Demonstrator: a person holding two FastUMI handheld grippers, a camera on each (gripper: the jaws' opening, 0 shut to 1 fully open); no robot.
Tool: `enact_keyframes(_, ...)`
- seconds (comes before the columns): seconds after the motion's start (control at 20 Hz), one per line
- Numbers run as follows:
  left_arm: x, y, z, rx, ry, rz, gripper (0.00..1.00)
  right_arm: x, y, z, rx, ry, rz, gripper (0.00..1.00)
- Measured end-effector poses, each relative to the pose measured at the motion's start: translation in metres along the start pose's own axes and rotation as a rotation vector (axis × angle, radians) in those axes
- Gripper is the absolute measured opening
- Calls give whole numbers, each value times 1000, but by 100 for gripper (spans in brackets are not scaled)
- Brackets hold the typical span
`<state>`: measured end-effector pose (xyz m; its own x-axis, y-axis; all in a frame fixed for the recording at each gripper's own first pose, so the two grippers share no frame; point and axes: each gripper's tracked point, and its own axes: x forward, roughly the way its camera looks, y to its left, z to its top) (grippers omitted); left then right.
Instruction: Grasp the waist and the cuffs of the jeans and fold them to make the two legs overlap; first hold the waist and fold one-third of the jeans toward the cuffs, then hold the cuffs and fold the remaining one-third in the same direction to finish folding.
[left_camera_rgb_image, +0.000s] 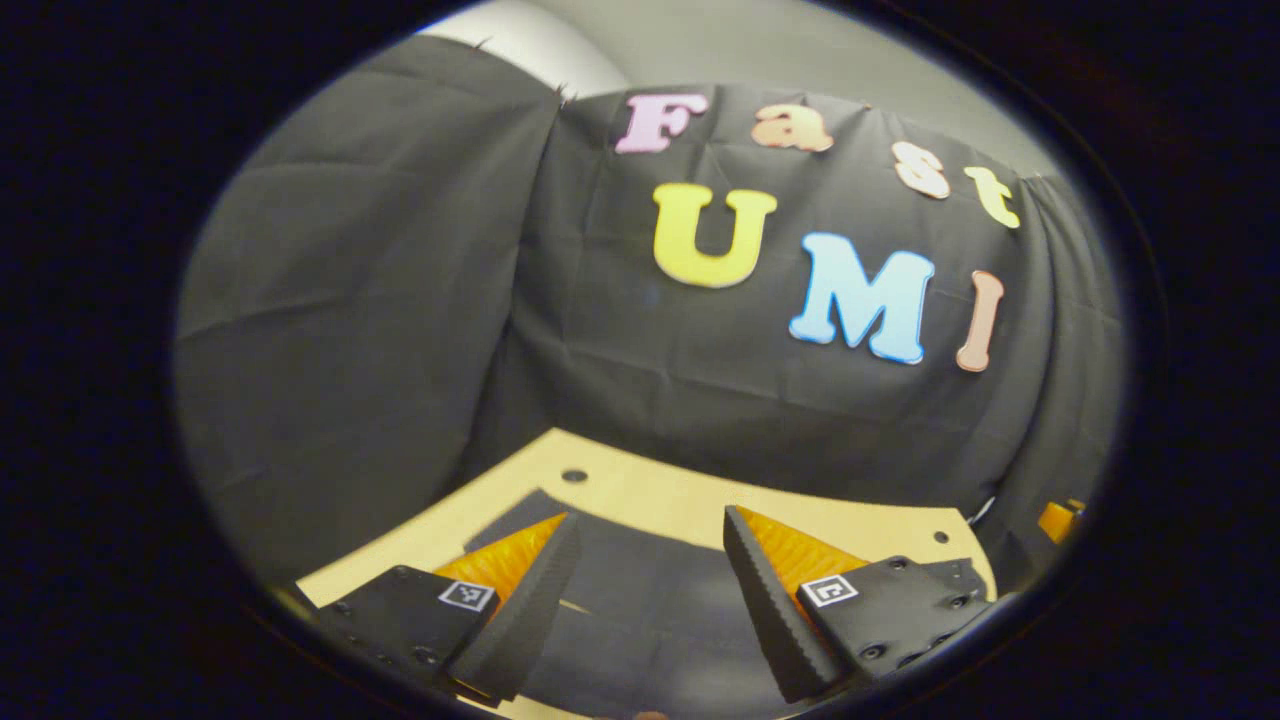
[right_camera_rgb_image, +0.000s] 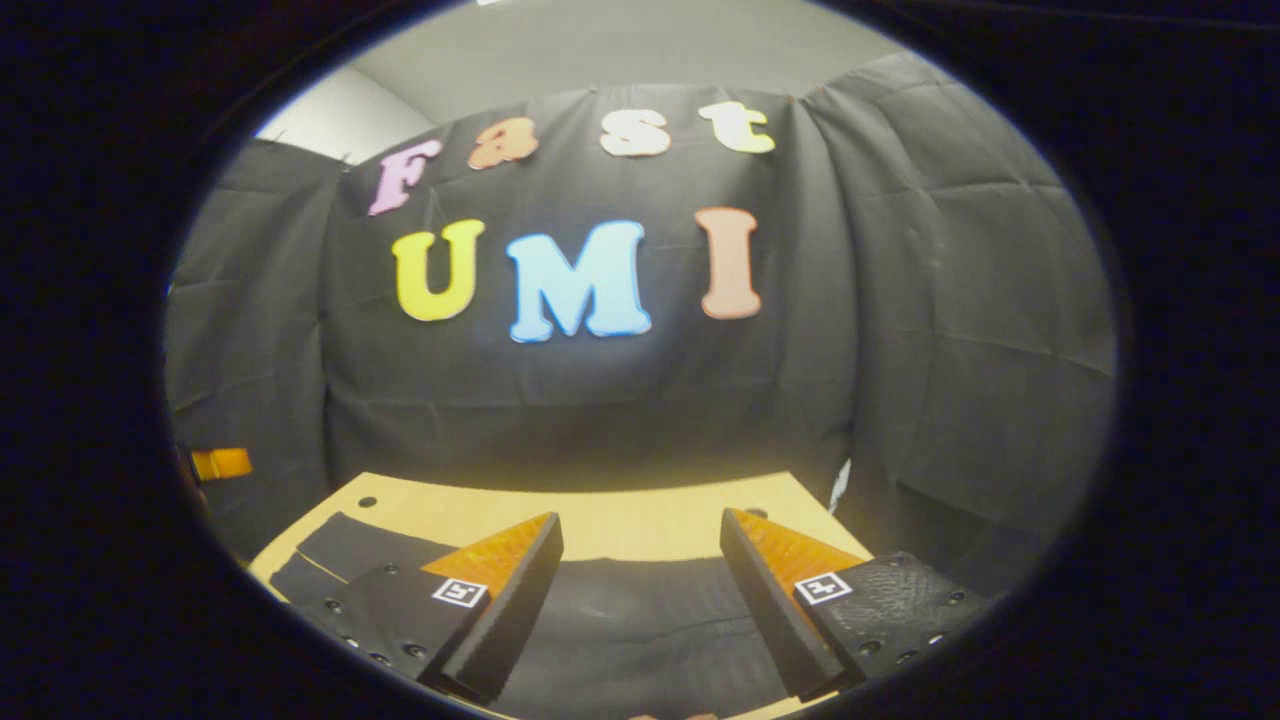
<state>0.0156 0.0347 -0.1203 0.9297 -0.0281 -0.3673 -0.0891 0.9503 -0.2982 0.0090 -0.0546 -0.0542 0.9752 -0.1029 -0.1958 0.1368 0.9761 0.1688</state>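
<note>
Dark, almost black jeans (left_camera_rgb_image: 640, 600) lie flat on the light wooden table (left_camera_rgb_image: 660, 495). In the left gripper view my left gripper (left_camera_rgb_image: 650, 530) hangs above them, open, its orange-and-black fingers (left_camera_rgb_image: 530, 590) wide apart with nothing between. In the right gripper view the jeans (right_camera_rgb_image: 630, 620) spread across the table (right_camera_rgb_image: 620, 520), one end reaching the left edge (right_camera_rgb_image: 350, 550). My right gripper (right_camera_rgb_image: 640, 530) is open above the cloth, its fingers (right_camera_rgb_image: 770, 600) holding nothing. Which end is the waist I cannot tell.
Black cloth walls the booth behind and beside the table. Small round holes (left_camera_rgb_image: 574, 476) dot the tabletop near its back edge. An orange object (right_camera_rgb_image: 222, 463) sits beyond the table's left side in the right gripper view, and the same kind of orange object (left_camera_rgb_image: 1058, 520) at the far right of the left gripper view.
</note>
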Motion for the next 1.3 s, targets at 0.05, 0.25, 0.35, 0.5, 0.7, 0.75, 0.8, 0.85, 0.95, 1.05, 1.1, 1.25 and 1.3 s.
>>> enact_keyframes(0.05,8,11,-21,-69,75,4,95,3,-18,-10,80,51,-41,94)
enact_keyframes(0.25,14,100,-100,-252,297,172,96,-1,-111,-66,359,257,-282,95)
enact_keyframes(0.35,12,146,-128,-319,370,255,99,-5,-152,-101,457,356,-379,96)
enact_keyframes(0.5,9,209,-163,-473,464,371,99,-16,-187,-150,575,489,-482,96)
enact_keyframes(0.7,-6,269,-203,-638,544,509,99,-23,-200,-221,808,688,-580,97)
enact_keyframes(0.75,-9,279,-211,-674,554,527,100,-23,-204,-235,855,729,-618,97)
enact_keyframes(0.8,-11,288,-222,-704,563,542,99,-22,-206,-246,888,756,-653,97)
enact_keyframes(0.85,-15,292,-230,-734,572,556,99,-22,-212,-256,890,788,-693,97)
enact_keyframes(0.95,-23,300,-241,-784,593,585,100,-22,-213,-274,871,881,-750,97)
enact_keyframes(1.05,-39,306,-246,-823,603,613,100,-16,-214,-272,843,910,-804,96)
enact_keyframes(1.1,-44,310,-248,-835,612,628,100,-15,-215,-271,814,933,-825,97)
enact_keyframes(1.25,-36,325,-252,-863,623,674,100,-10,-215,-271,818,926,-843,94)
enact_keyframes(1.3,-31,330,-252,-871,620,689,100,-12,-215,-272,809,926,-834,94)
